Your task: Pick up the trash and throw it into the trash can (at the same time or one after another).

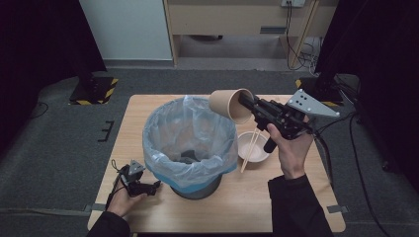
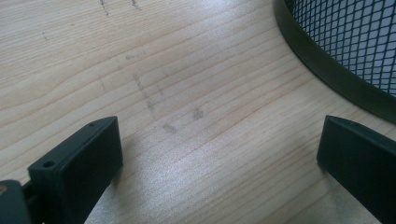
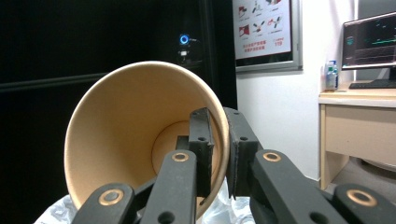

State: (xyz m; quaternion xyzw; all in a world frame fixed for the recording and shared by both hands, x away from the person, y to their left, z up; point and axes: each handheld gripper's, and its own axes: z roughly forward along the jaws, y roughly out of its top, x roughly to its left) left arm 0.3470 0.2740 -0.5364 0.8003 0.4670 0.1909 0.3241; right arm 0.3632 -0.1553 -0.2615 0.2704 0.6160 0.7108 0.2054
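A brown paper cup [image 1: 230, 104] hangs on its side over the right rim of a mesh bin lined with a clear plastic bag [image 1: 190, 143]. My right gripper [image 1: 245, 102] is shut on the cup's rim, one jaw inside and one outside; the right gripper view looks into the cup [image 3: 135, 135] pinched by the gripper [image 3: 220, 154]. My left gripper [image 1: 157, 186] rests low on the table at the bin's front left, open, with bare wood between its jaws [image 2: 219, 154]. The bin's dark mesh base [image 2: 345, 60] is close at its right.
A pale bowl [image 1: 253, 147] with wooden chopsticks [image 1: 249, 148] across it sits on the wooden table [image 1: 232, 207] right of the bin. Dark items lie at the bin's bottom. Beyond the table are grey floor, stands and cables.
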